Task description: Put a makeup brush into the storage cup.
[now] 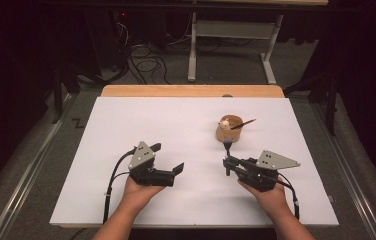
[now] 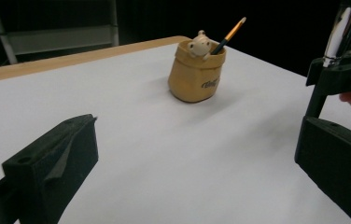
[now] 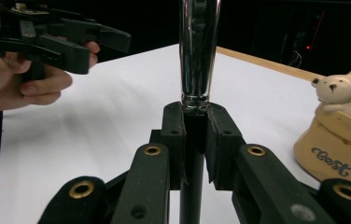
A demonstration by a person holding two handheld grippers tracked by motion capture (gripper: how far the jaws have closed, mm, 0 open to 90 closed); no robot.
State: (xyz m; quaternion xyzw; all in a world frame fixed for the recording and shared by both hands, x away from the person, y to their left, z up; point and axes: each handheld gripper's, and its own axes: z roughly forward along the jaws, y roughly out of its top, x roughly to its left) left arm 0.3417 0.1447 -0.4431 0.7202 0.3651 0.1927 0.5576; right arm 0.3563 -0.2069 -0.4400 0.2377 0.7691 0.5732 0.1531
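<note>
We look down on the white table (image 1: pixel 126 125), where the tan holder (image 1: pixel 227 131) already has one pencil (image 1: pixel 243 123) in it. Our left gripper (image 1: pixel 167 160) hangs spread and empty. Our right gripper (image 1: pixel 227 161) pinches a metal-barrelled brush (image 3: pixel 198 51) upright just beside the holder: likely dropping in next.

The tan pen pot (image 3: pixel 339 149) carries 1 piece of writing, in dark cursive script low on its front wall. In the right gripper view it reads "Best", set between small quote-like marks. In the left gripper view the same dark script shows on the pot's side (image 2: pixel 209 84), but there it is too small and blurred to read. From the high view the pot's lettering cannot be made out.
</note>
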